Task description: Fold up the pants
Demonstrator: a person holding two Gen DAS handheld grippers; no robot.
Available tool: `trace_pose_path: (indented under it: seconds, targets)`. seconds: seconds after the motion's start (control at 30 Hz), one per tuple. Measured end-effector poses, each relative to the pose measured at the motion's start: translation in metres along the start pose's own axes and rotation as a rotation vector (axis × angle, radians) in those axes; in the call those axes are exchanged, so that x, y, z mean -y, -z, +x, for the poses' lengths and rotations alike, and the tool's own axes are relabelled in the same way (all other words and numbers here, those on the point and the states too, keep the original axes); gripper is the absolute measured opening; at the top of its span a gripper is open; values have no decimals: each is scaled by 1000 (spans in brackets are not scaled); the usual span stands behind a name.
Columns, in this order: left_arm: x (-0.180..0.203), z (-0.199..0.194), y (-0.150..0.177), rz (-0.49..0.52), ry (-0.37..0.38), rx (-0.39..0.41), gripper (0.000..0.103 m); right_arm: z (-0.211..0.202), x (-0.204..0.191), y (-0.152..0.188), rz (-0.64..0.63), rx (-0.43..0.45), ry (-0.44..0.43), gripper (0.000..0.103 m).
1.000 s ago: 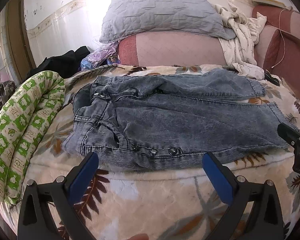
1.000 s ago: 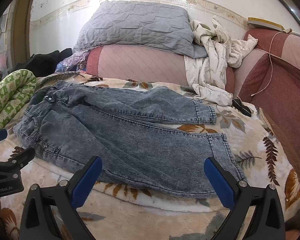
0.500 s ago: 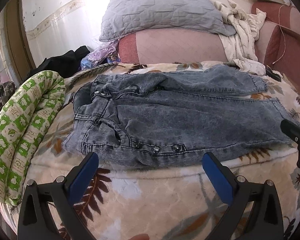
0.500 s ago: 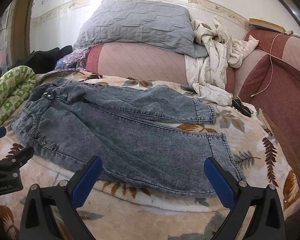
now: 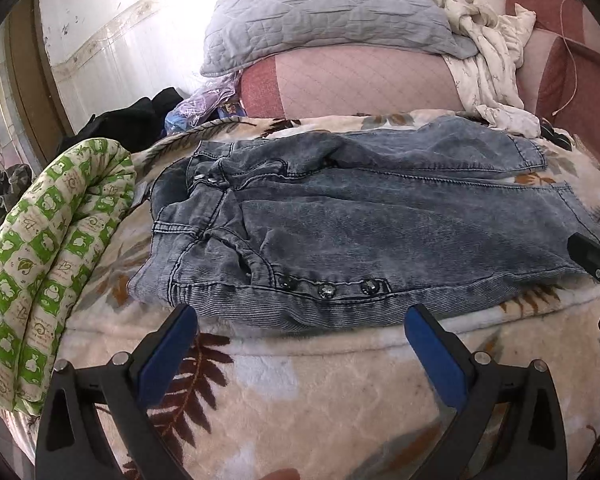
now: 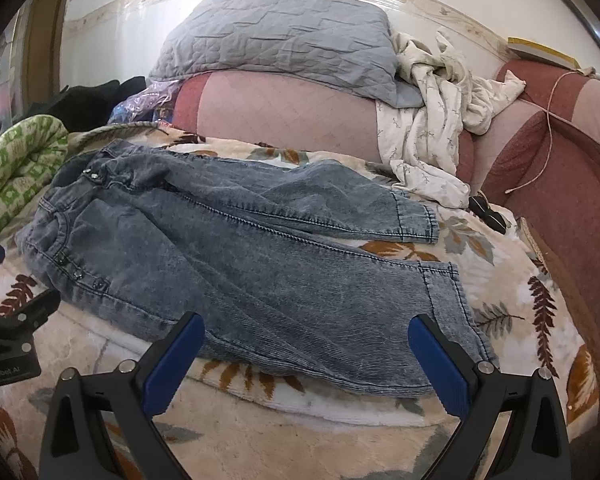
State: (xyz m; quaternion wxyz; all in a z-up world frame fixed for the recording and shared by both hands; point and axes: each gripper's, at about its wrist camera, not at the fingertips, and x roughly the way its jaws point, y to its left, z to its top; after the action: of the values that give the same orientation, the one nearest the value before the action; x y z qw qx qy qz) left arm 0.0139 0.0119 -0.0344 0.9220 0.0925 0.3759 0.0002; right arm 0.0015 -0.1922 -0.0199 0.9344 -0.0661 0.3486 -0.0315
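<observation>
Your left tongs (image 5: 298,320) hover spread wide, empty, at the near hem by the waistband. Your right tongs (image 6: 306,330) hover spread, empty, over the near leg cuff. Jeans (image 6: 236,256) lie flat on the bed (image 6: 260,432), long axis left-right, waist left, cuffs right.

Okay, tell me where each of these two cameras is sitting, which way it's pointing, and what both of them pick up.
Left wrist: sits on the left gripper, open, low at the bed's near edge, facing the jeans' waistband end; the right gripper's black tip shows at the right edge.
Right wrist: sits on the right gripper, open, facing the jeans' leg cuffs; the left gripper's black body shows at the left edge.
Shared: jeans, floral blanket, grey quilted pillow, green patterned quilt.
</observation>
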Motion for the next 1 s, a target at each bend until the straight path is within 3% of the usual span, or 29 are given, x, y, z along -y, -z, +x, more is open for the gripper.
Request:
trace_pose_path:
  seconds: [0.77, 1.0]
  targets:
    - [1, 6, 1, 9, 1, -27, 103, -1, 1, 1, 5, -10, -10, 103]
    - [-20, 11, -15, 4, 15, -65, 103, 2, 22, -13, 28, -18, -28, 103]
